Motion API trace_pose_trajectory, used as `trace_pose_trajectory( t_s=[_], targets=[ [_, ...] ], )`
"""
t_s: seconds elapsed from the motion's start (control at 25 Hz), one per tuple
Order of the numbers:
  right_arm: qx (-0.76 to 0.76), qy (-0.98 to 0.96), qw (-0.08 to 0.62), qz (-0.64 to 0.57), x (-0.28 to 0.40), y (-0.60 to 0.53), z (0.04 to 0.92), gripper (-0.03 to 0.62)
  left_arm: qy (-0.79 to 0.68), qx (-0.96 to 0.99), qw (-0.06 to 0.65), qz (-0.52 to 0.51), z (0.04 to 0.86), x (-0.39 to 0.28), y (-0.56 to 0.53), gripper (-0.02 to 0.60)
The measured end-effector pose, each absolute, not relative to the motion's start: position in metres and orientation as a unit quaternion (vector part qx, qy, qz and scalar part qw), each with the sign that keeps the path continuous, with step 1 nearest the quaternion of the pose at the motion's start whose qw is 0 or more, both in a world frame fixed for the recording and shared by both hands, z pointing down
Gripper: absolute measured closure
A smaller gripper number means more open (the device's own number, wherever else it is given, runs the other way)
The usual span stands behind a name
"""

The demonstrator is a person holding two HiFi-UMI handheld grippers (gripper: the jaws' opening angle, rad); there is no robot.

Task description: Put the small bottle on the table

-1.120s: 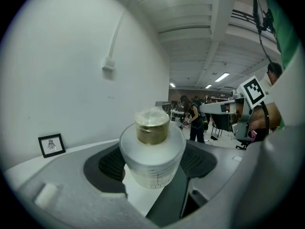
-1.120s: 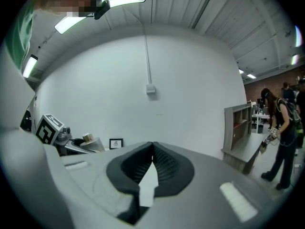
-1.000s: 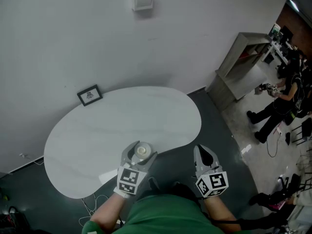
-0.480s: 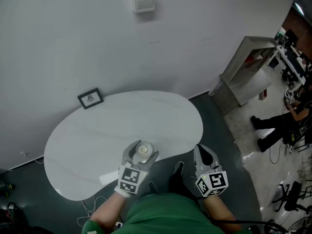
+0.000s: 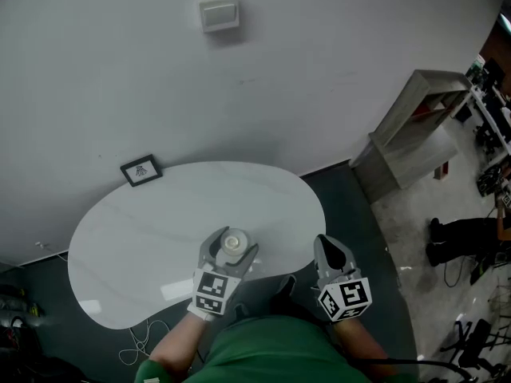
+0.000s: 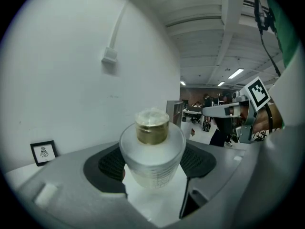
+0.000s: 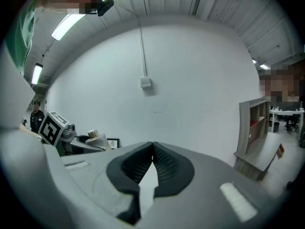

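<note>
The left gripper (image 5: 229, 250), of smooth grey plastic, is clamped on the small bottle (image 6: 151, 151), with a black cross-hatched pad (image 6: 112, 163) pressed against each side of it. The right gripper (image 7: 152, 149) holds nothing; its two ribbed black pads meet at the tips, and it hangs off the table's near edge over the dark floor (image 5: 351, 206).

The table (image 5: 144, 230) is white, glossy and kidney-shaped, with faint veining, and stands against a plain white wall (image 5: 319, 70). To the right, well apart from it, is a grey boxy shelf unit (image 5: 415, 126). A small black-framed picture (image 5: 140, 171) leans at the table's far edge by the wall. Higher on the wall is a white rectangular box (image 5: 219, 13).

The bottle is held upright over the near part of the table; whether its base touches the top I cannot tell. Its body is frosted, round-shouldered and cylindrical, with fine print low down, topped by a brass-coloured collar and a pale cap.
</note>
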State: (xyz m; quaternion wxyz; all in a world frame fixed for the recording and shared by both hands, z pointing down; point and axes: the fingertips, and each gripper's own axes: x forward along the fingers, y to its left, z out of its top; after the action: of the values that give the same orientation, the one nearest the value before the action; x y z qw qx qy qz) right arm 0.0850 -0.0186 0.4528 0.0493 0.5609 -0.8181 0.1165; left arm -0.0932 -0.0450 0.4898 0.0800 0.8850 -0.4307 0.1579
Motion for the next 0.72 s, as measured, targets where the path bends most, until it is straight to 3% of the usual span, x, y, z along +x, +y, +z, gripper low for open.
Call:
trace_pose_trajectory(
  t_s=[0.72],
  targets=[
    [0.489, -0.86, 0.051, 0.135, 0.142, -0.082, 0.472, 0.592, -0.502, 0.842, 0.074, 0.184, 0.503, -0.044, -0.119, 0.238]
  ],
)
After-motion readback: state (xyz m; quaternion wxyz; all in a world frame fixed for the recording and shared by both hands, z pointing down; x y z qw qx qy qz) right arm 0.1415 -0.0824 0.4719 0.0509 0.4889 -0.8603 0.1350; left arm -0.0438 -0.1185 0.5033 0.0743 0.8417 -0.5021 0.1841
